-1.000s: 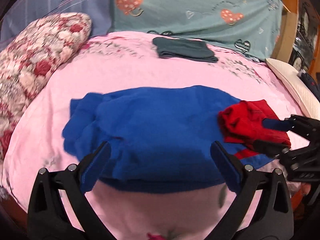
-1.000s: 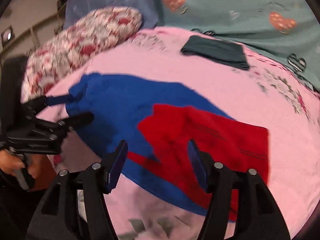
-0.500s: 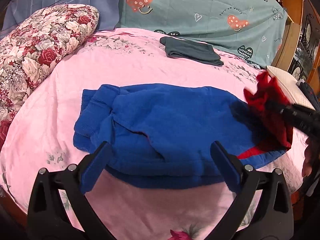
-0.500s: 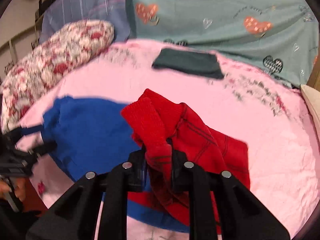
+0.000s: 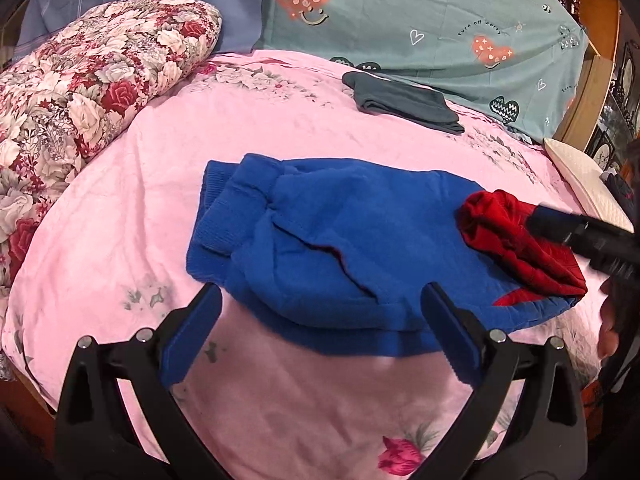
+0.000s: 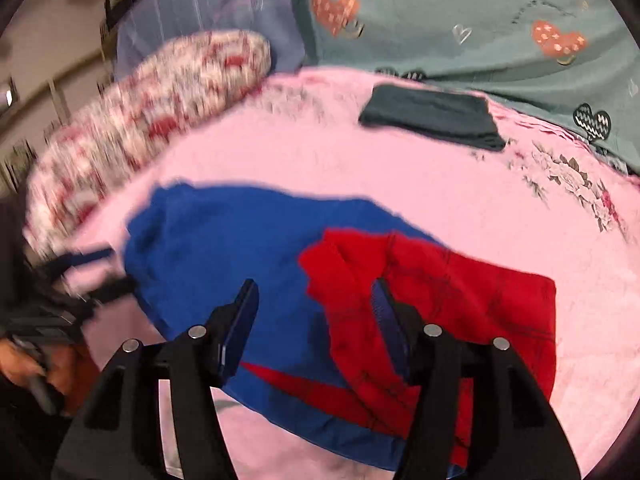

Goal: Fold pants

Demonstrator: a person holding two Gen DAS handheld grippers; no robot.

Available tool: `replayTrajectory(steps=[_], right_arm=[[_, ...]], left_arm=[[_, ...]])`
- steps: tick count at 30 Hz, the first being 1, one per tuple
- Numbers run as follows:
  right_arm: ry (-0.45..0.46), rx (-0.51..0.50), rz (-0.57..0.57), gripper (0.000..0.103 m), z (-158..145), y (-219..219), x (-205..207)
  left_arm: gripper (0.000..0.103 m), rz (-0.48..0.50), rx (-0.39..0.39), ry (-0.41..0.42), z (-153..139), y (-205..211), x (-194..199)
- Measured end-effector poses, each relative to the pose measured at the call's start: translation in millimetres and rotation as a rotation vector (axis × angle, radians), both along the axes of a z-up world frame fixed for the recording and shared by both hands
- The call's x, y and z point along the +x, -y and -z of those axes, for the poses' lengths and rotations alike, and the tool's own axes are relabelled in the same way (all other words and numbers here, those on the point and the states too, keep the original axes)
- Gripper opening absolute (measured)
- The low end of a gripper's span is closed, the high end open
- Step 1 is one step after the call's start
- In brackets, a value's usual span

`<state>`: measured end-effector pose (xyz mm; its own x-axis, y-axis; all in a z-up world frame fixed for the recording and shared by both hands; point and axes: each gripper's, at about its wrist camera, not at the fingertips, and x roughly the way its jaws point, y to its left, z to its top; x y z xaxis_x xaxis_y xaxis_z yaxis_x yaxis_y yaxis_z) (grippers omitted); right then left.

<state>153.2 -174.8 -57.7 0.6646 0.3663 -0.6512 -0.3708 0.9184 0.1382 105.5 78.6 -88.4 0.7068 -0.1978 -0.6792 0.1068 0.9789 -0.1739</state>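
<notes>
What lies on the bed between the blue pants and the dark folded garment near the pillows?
Only bare pink bedsheet separates the blue pants from the dark folded garment; the left wrist view shows it clearly.

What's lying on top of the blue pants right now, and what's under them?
A bunched red garment lies on the right end of the blue pants. Under the pants only the pink bedsheet shows around them; anything beneath is covered.

left gripper (image 5: 320, 320): jaws wide apart, nothing between | blue pants (image 5: 340, 240): bunched on pink bed (image 5: 280, 128) | red garment (image 5: 516, 244): on pants' right end, right gripper (image 5: 560, 226) touching it
</notes>
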Motion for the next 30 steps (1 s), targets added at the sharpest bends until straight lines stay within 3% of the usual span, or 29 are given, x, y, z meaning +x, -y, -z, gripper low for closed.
replayTrajectory(steps=[2, 3, 5, 7, 9, 11, 13, 14, 15, 18, 21, 24, 27, 30], right_arm=[[0.012, 0.087, 0.073, 0.058, -7.2, 17.7, 5.7], [-0.022, 0.109, 0.115, 0.049, -2.5, 23.7, 15.4], [-0.153, 0.111, 0.118, 0.039, 21.9, 21.2, 37.4], [-0.282, 0.068, 0.072, 0.040, 56.6, 6.6, 50.6], [-0.229, 0.011, 0.072, 0.040, 53.6, -2.2, 46.5], [-0.196, 0.061, 0.086, 0.040, 39.5, -0.2, 38.8], [-0.119, 0.088, 0.070, 0.048, 21.0, -0.1, 24.0], [-0.067, 0.104, 0.054, 0.059, 8.8, -0.8, 11.8], [-0.030, 0.117, 0.043, 0.062, 2.5, -1.9, 2.1], [0.042, 0.132, 0.021, 0.066, -3.0, -3.3, -27.0], [0.046, 0.158, 0.010, 0.066, 4.7, -4.6, -40.9], [0.021, 0.151, -0.015, 0.066, 17.2, -12.8, -44.6], [0.010, 0.130, -0.026, 0.066, 22.1, -17.2, -48.1], [0.015, 0.120, -0.023, 0.066, 24.7, -17.6, -51.8]], left_arm=[[0.101, 0.005, 0.001, 0.001, 0.3, 3.4, 0.2], [0.101, 0.006, 0.004, 0.002, 0.8, 4.2, 0.1], [0.101, 0.006, 0.012, -0.004, 2.2, 5.6, 0.7], [0.101, 0.000, 0.021, -0.012, 4.2, 4.7, 0.9], [0.101, -0.016, 0.021, -0.021, 5.4, 0.3, 1.5], [0.101, -0.031, 0.009, -0.030, 5.6, -6.9, 0.9], [0.101, -0.049, -0.020, -0.044, 5.6, -18.8, 0.0], [0.101, -0.061, -0.040, -0.051, 6.0, -26.2, -0.2], [0.101, -0.070, -0.063, -0.061, 7.2, -32.3, -0.8], [0.101, -0.101, -0.232, -0.118, 15.8, -59.2, 1.3], [0.101, -0.148, -0.437, -0.151, 26.0, -81.8, 7.5], [0.101, -0.169, -0.580, -0.165, 30.7, -90.1, 17.5], [0.101, -0.164, -0.653, -0.165, 30.8, -85.0, 24.7], [0.098, -0.170, -0.619, -0.171, 31.9, -74.7, 29.4]])
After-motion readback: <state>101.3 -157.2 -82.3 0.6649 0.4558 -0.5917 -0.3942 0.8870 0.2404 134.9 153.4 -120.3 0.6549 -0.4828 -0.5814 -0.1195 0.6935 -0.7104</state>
